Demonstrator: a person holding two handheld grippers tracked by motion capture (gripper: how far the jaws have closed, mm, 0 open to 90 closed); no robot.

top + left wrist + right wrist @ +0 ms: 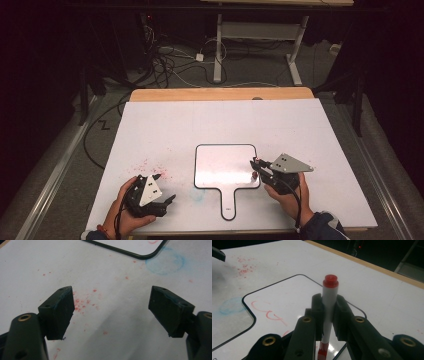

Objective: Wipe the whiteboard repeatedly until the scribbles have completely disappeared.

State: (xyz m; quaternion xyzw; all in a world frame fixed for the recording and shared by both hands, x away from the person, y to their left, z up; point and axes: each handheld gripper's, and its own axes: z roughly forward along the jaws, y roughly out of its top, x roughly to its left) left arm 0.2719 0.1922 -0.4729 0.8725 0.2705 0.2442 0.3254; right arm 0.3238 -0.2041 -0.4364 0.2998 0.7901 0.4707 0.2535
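A small paddle-shaped whiteboard [225,172] with a black rim lies on the white table, handle toward me; faint red strokes [268,312] mark it. My right gripper [258,169] hovers at the board's right edge, shut on a red-capped white marker [329,305] standing upright between its pads [317,312]. The marker's red end [254,175] sits over the board's right side. My left gripper [167,190] rests at the table's front left, open, jaws wide apart with nothing between its pads [61,312]. The board's corner [140,253] shows ahead of it.
Red marker specks [150,165] and a blue smudge [165,263] stain the white table cover [300,130]. A wooden table edge [220,94] runs along the far side. Cables [165,60] and a desk frame [260,35] lie on the floor beyond.
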